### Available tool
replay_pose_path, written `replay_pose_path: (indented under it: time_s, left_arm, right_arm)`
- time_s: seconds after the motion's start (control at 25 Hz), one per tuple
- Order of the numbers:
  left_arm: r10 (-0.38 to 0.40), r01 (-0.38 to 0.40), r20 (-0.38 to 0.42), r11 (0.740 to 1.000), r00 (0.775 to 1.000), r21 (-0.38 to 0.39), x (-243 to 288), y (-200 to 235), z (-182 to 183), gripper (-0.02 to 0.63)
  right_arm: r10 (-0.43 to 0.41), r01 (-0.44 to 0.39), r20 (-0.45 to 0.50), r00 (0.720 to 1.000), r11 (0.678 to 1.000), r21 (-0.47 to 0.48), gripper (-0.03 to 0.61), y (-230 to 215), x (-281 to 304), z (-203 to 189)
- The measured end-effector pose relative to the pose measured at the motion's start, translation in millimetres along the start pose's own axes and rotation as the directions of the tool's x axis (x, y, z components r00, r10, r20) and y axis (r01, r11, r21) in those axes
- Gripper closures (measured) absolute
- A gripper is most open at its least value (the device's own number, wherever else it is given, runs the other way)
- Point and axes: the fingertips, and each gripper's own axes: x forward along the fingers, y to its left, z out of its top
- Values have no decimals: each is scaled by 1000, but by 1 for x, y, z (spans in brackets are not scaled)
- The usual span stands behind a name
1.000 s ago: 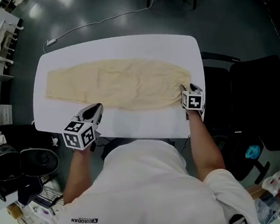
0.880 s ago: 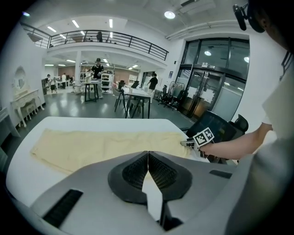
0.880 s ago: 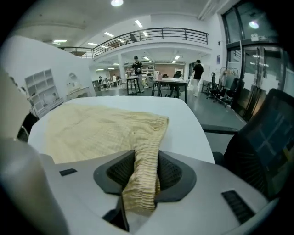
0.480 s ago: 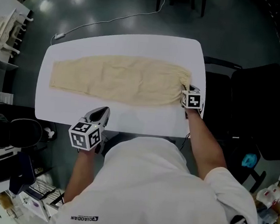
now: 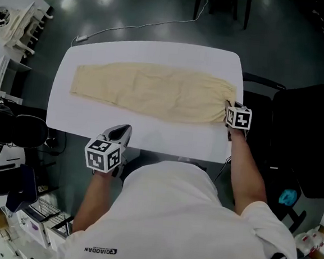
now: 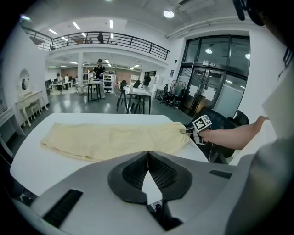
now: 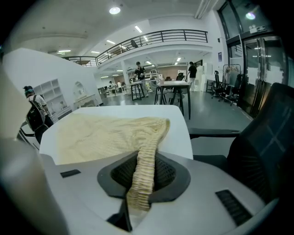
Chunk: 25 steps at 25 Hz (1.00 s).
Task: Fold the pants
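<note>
cream pants (image 5: 154,91), outstretched right hand-held gripper (image 5: 230,108) just closing on waistband (image 7: 146,160)

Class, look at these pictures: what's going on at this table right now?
A person holding a gripper in each hand has beige pants spread flat on a white table. The jaws of the right gripper have just been closing and now pinch the elastic waistband at the pants' right end. The left gripper hangs over the table's near edge, shut and empty, clear of the cloth.
</note>
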Motion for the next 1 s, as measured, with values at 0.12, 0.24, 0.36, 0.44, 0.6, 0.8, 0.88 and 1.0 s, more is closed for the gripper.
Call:
replay_pose_path:
  time_s: [0.12,0.24,0.36,0.44,0.6,0.8,0.88,1.0]
  left_arm:
    - [0,0,14,1000,1000,-21,-2,-2,3,586]
    - [-7,9,42,999,999,-51,-6,4,10,586]
    - [-13,15,53,999,999,-51,-8,23,18,586]
    - [-19,22,59,999,998,-42,-5,36,25,586]
    - [-40,39,87,999,995,12,-3,64,42,586]
    - [-84,78,98,995,992,68,-10,111,51,586]
    - [-98,91,96,993,991,73,-19,133,48,586]
    - [-116,109,113,992,987,69,-32,168,49,586]
  right_arm:
    - [-6,6,8,1000,1000,-19,491,-9,-9,7]
    - [17,-16,28,999,1000,-22,491,0,-15,18]
    - [37,-35,73,997,999,-23,491,25,-25,41]
    - [51,-50,100,994,999,-12,491,42,-32,57]
    - [81,-85,142,987,996,22,491,79,-45,78]
    - [51,-65,174,983,995,76,491,118,-43,95]
    - [32,-54,179,983,992,118,491,136,-45,95]
    - [21,-58,208,978,983,176,491,166,-48,106]
